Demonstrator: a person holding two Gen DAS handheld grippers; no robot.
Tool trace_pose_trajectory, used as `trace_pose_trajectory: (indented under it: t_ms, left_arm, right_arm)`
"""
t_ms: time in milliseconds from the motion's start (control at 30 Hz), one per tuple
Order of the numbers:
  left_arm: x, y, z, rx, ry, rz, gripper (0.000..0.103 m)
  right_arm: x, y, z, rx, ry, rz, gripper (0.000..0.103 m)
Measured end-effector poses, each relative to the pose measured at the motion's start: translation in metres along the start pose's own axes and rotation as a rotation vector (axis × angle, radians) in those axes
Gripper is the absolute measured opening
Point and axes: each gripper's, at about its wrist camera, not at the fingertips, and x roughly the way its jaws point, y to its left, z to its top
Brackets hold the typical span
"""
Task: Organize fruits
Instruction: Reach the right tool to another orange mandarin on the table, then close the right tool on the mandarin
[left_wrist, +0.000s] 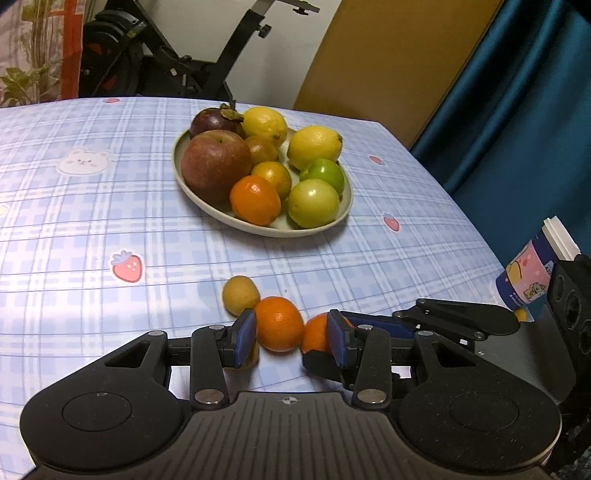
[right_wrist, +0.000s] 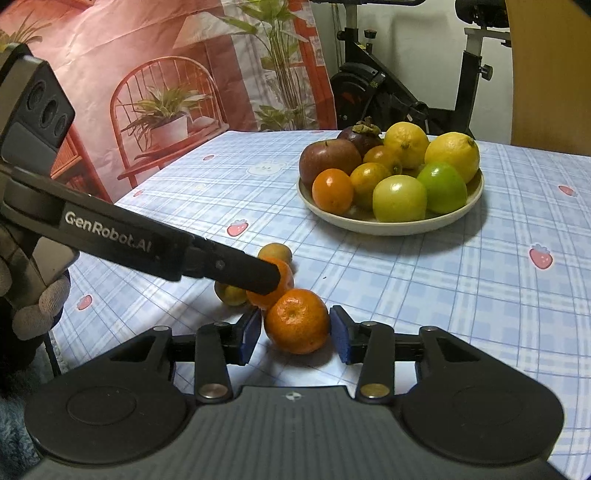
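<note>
Hand-held gripper on my left (left_wrist: 291, 338) brackets one mandarin (left_wrist: 277, 328), pads not pressing; my right one (right_wrist: 293, 334) likewise straddles another mandarin (right_wrist: 296, 320), plate (right_wrist: 391, 223) at one o'clock

Tablecloth (left_wrist: 110, 206) – smooth, slight sheen. Plate (left_wrist: 207, 206), 12 o'clock – matt ceramic look. Pads (right_wrist: 252, 334) – blue, textured.
</note>
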Motion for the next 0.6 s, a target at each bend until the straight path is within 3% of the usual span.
trace_pose_trajectory:
  t_ms: [600]
  left_arm:
    - [0.0035,0.0073,-0.0004,-0.037,0.005,-0.008,0.041]
  right_arm:
    - [0.0036,0.0008,-0.0019,-0.011,0.007,0.003,0.041]
